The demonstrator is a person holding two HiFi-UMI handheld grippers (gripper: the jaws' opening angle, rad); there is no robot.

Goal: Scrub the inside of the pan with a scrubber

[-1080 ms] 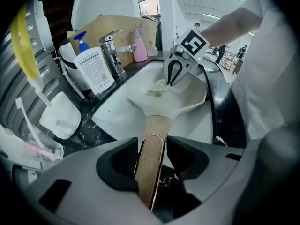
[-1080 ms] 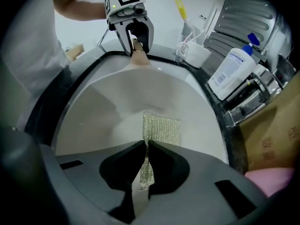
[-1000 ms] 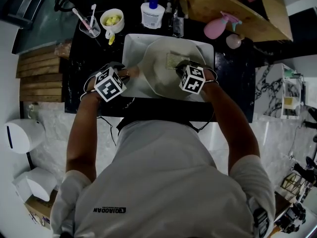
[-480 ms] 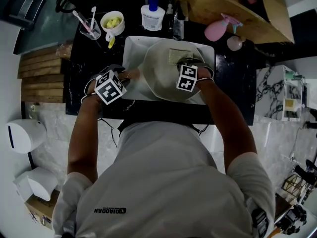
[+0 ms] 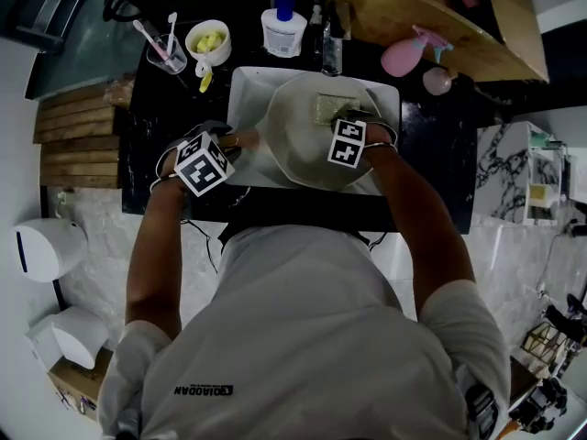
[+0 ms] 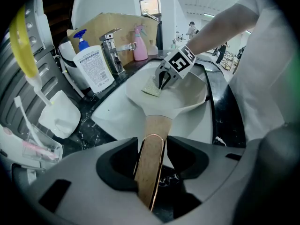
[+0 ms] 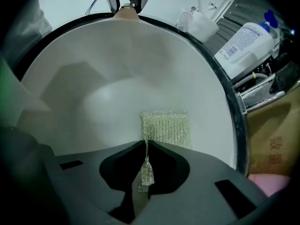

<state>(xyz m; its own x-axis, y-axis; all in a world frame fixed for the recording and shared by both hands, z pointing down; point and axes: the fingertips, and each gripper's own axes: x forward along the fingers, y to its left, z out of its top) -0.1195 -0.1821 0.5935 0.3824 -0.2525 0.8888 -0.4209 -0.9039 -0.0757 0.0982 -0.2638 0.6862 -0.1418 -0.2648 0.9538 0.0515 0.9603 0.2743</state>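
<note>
**A:** L gripper, what's it got?

**B:** L gripper (image 6: 150,156) has its jaws clamped tight on the wooden pan handle (image 6: 153,135), which runs straight btwn them. The pan (image 6: 187,97) sits dead ahead of those jaws, white inside, resting in the sink (image 6: 110,114).

**A:** Any labels?

**B:** There's a white bottle (image 6: 93,67) w/ a blue pump ahead-left of the L jaws, next to the faucet (image 6: 115,48). The label print is too small to read. The print on the back of the shirt (image 5: 204,390) looks like "QIAODAN", approx.

**A:** And the R one?

**B:** R gripper (image 7: 145,165) has its jaws nearly closed, pinching a twisted edge of the scrubber (image 7: 166,128). The scrubber is greenish mesh. The rest of it lies flat on the pan floor just ahead of the jaws, a bit to their right. The handle end is at the far rim, opposite the jaws.

**A:** Right of that?

**B:** Beyond the rim, right of the R jaws, there's a cardboard box (image 7: 274,144) w/ printed characters I can't make out. There's also a pink spray bottle (image 5: 404,51) by it.
</note>
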